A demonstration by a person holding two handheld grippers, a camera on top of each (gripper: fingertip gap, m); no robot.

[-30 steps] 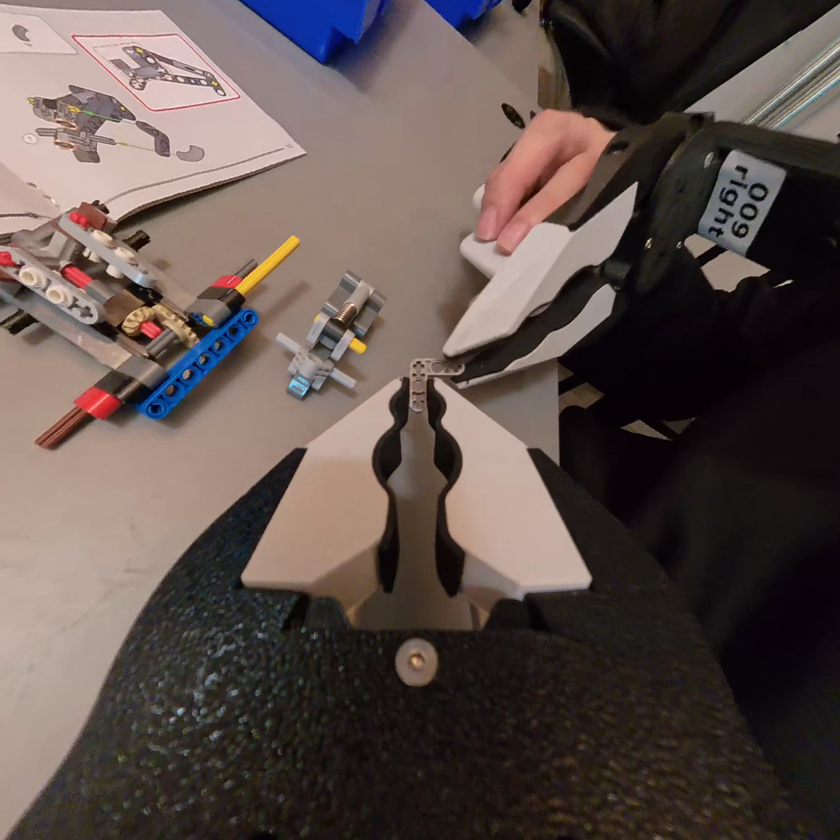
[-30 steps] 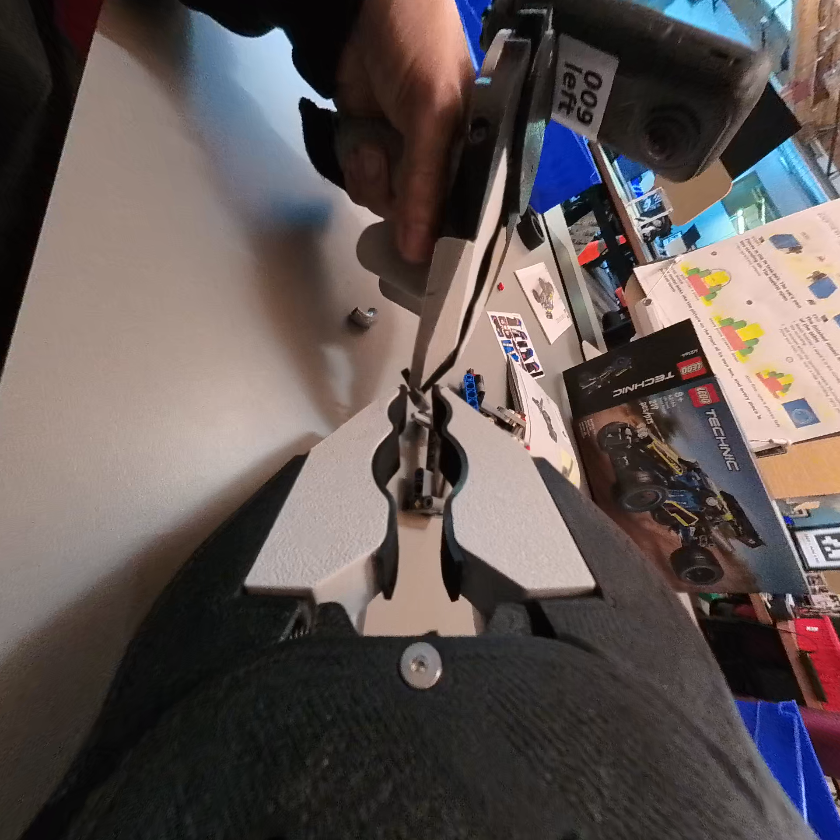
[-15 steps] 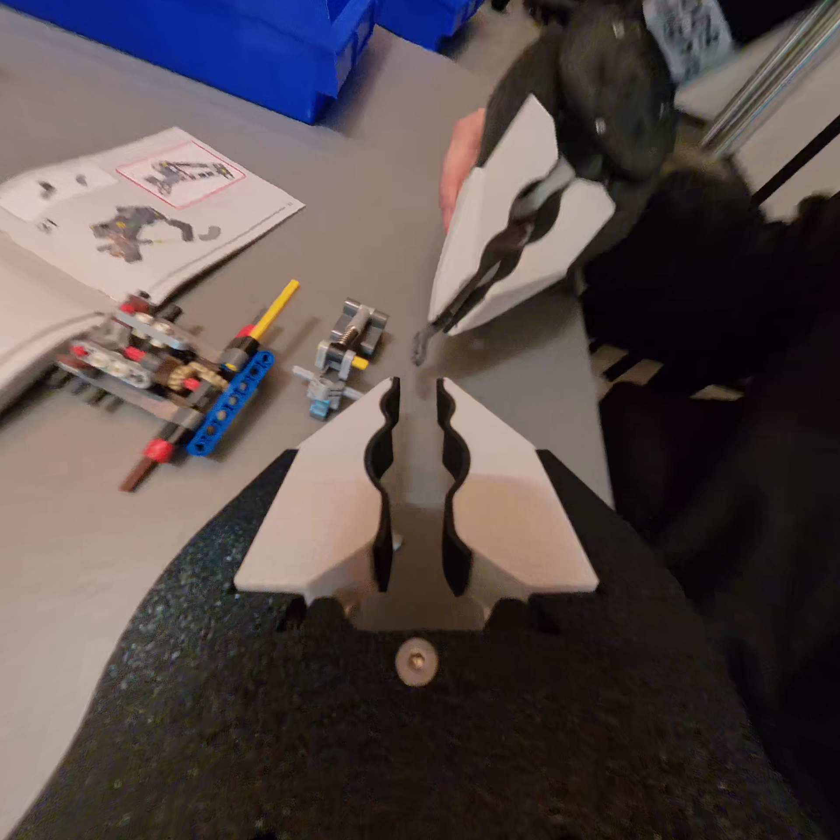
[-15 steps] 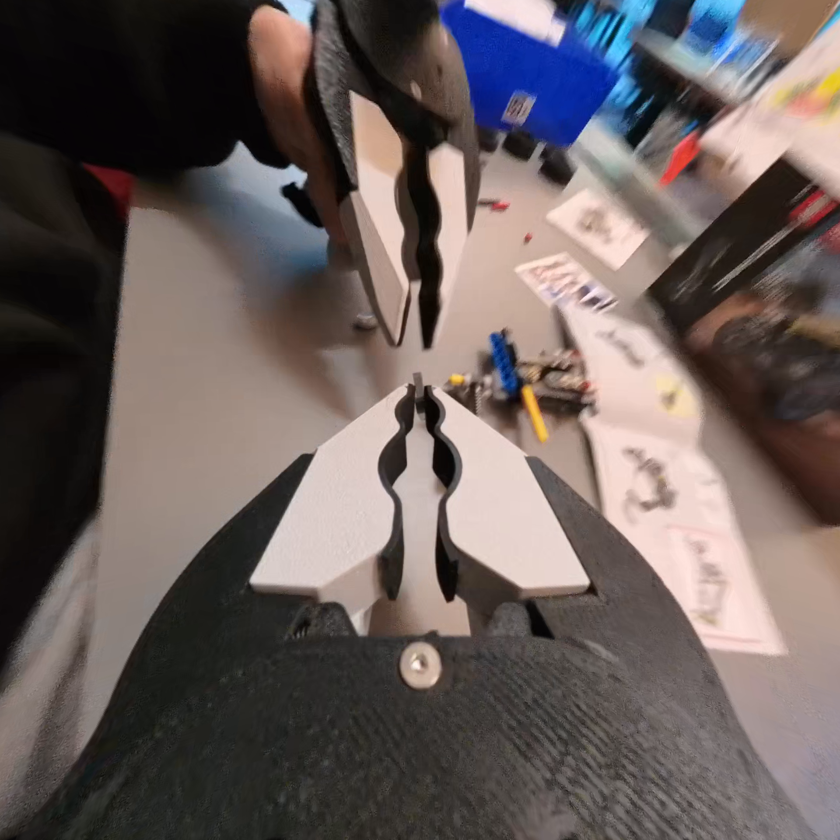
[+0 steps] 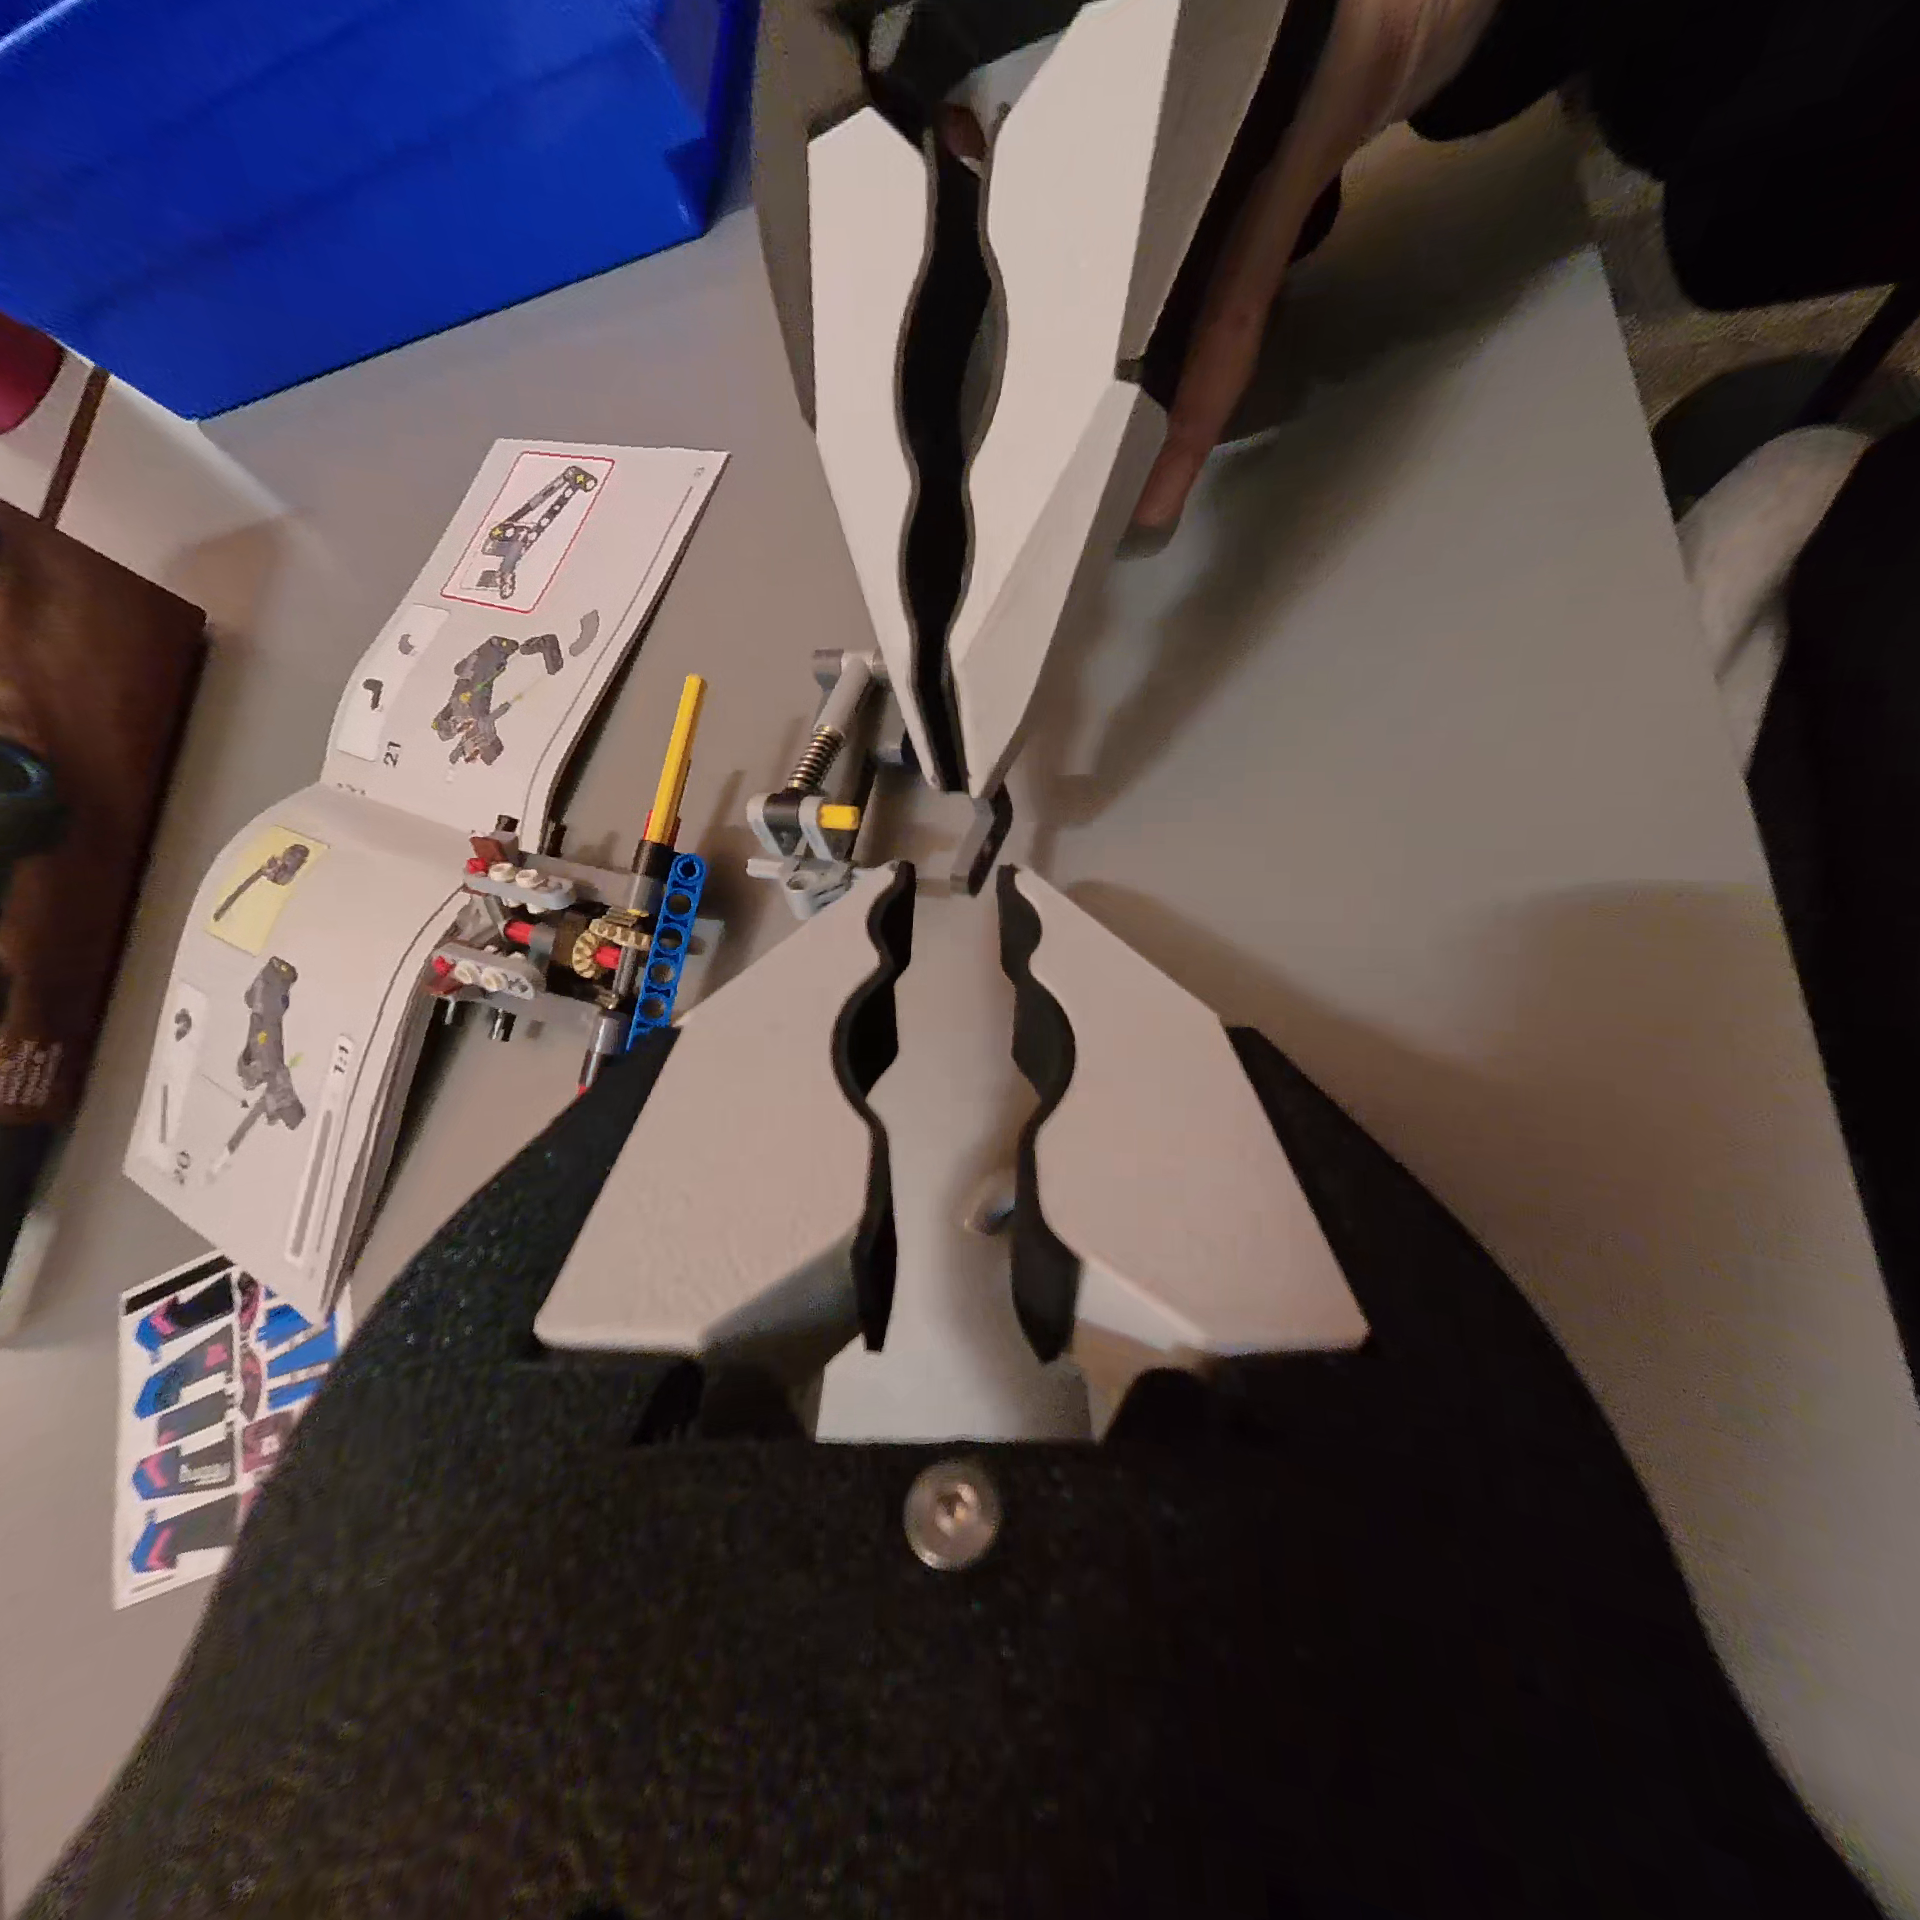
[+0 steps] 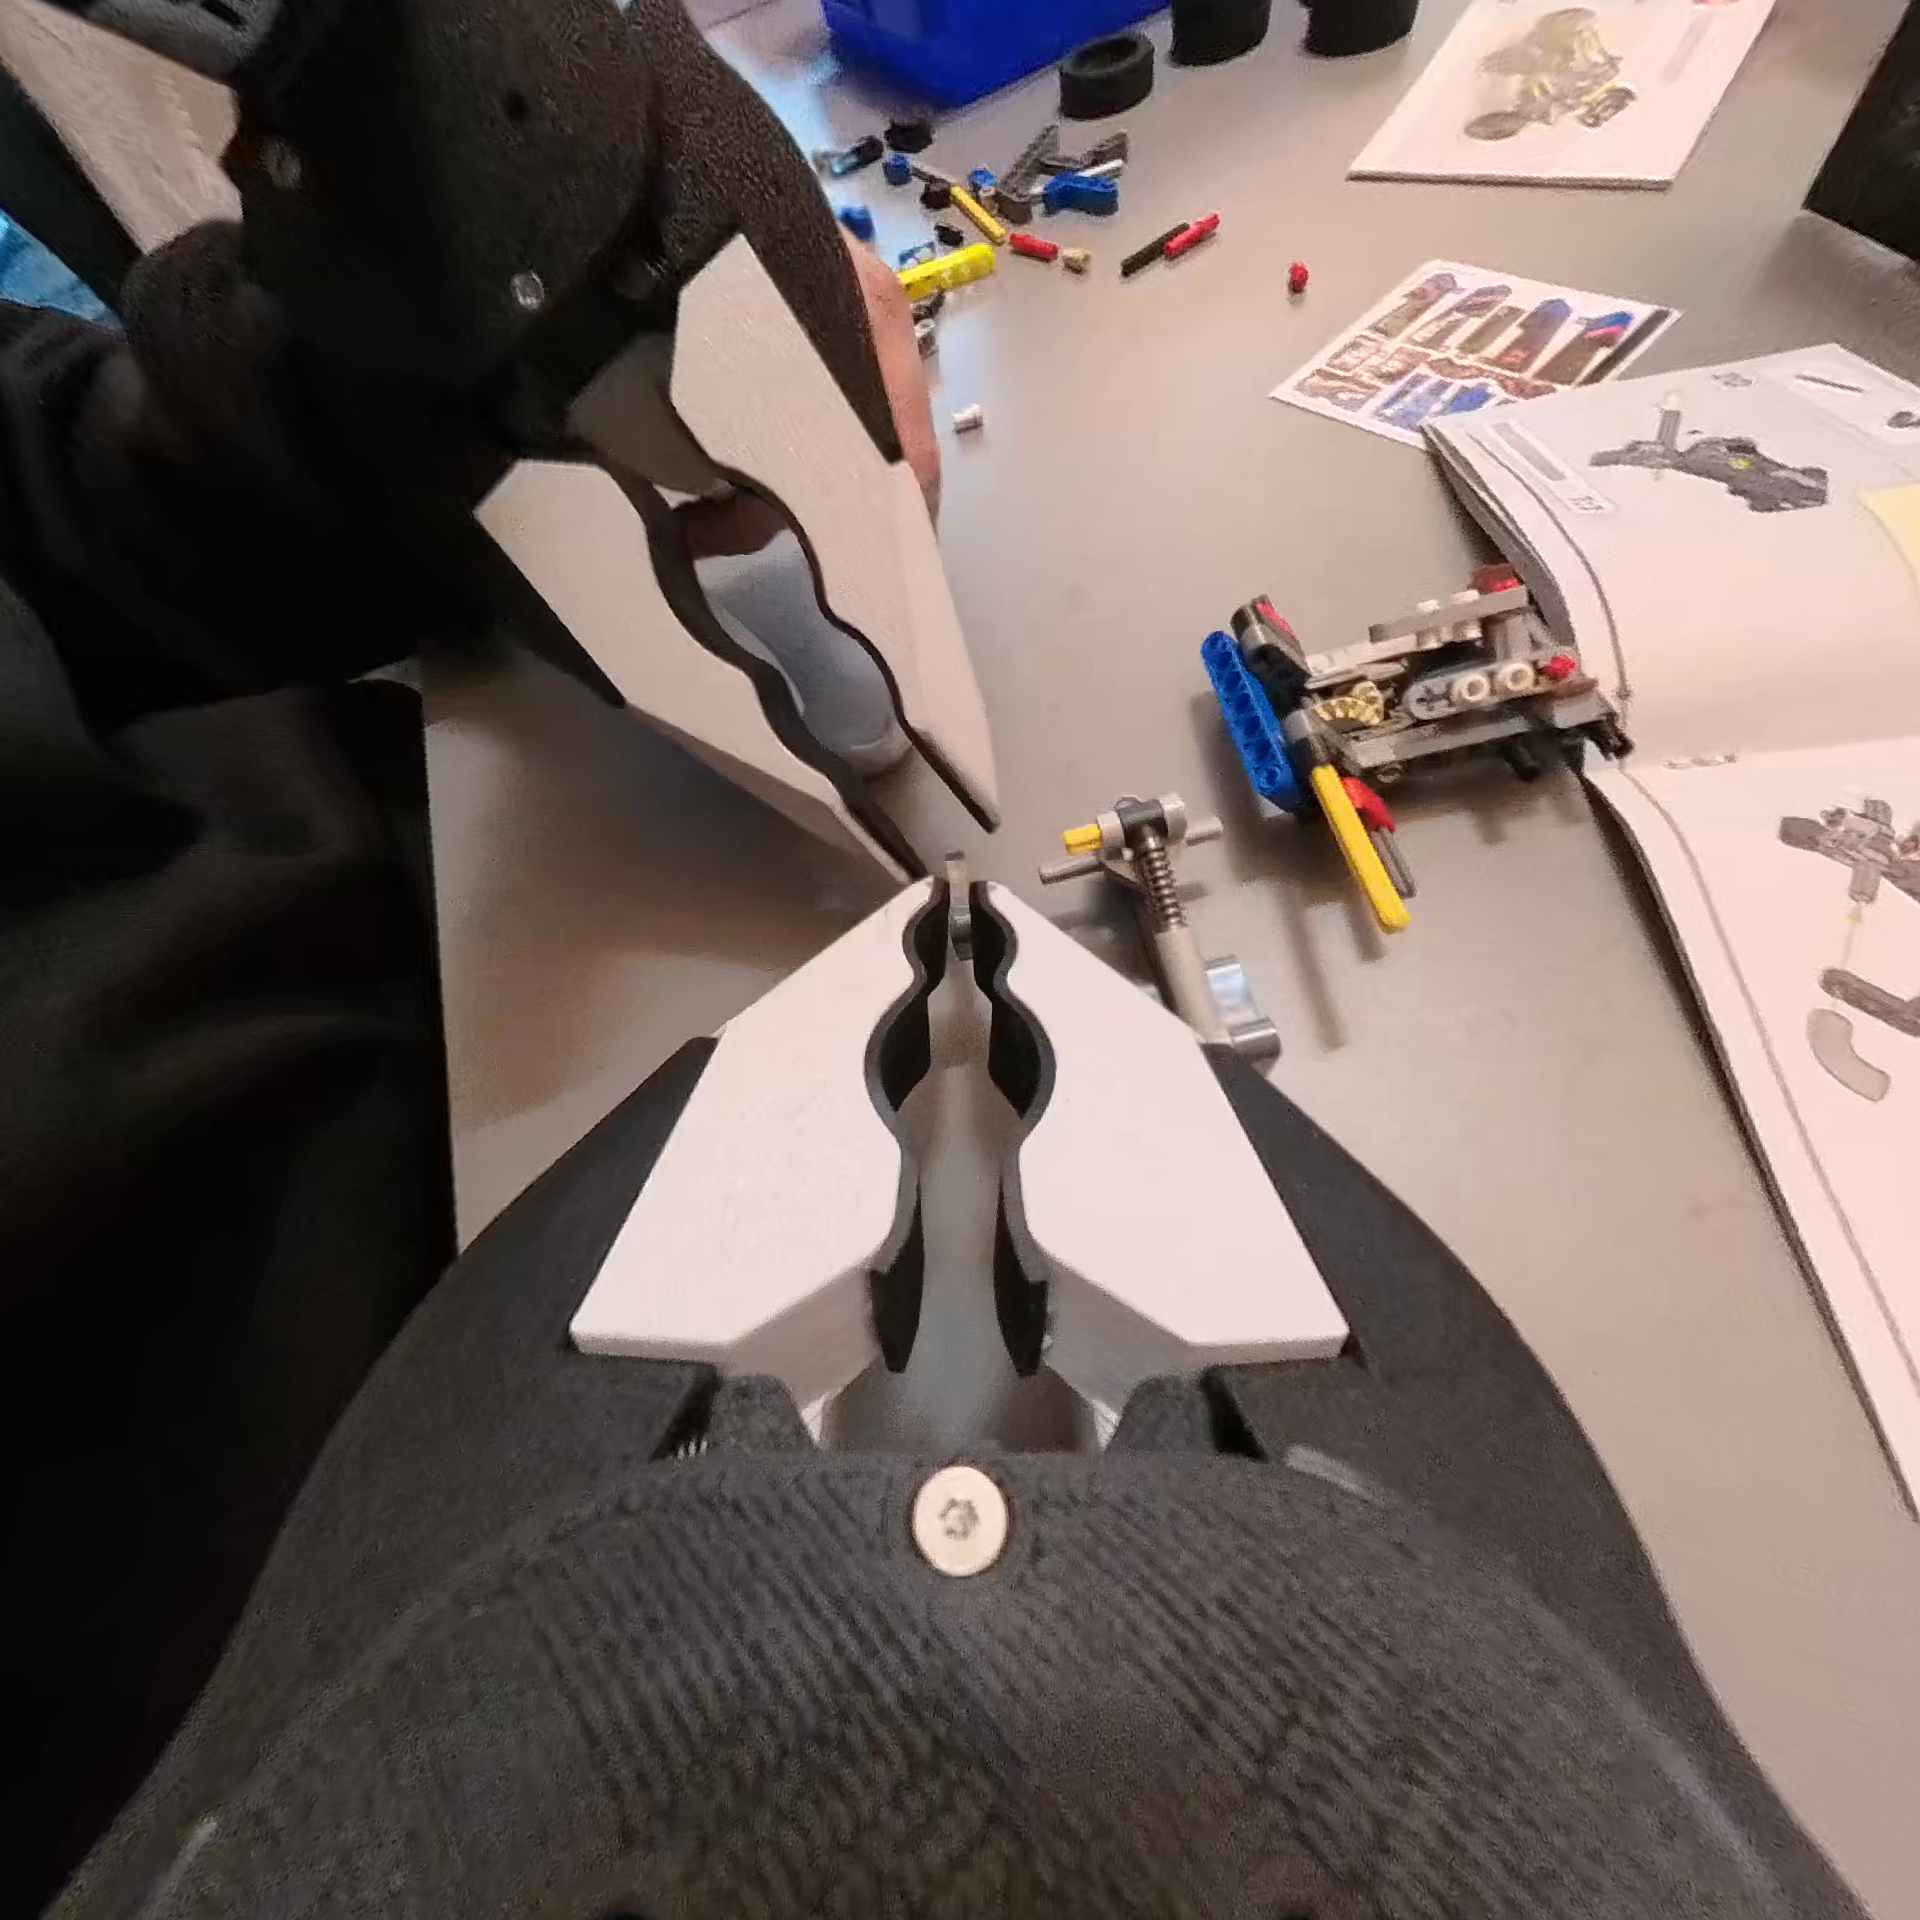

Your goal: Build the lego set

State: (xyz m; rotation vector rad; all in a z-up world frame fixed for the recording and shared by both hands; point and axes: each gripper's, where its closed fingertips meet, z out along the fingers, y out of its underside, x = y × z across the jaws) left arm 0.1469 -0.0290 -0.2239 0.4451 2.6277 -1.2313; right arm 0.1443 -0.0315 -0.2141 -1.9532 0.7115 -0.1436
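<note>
We see the right claw [image 6: 961, 891] pinched on a small grey lego piece [image 6: 958, 914] at its tips, held just above the grey worktop [image 5: 1351, 831]. The left claw [image 5: 951, 878] stands narrowly parted and empty, tips facing the piece. Just beside lie a grey spring assembly [image 5: 821, 790] and, farther left, the partly built chassis [image 5: 582, 935] (blue beam, yellow axle) resting against the open instruction booklet [image 5: 436, 779]. A sticker sheet [image 5: 197, 1413], a blue bin [image 5: 364, 177] and scattered loose pieces [image 6: 997, 218] surround them.
</note>
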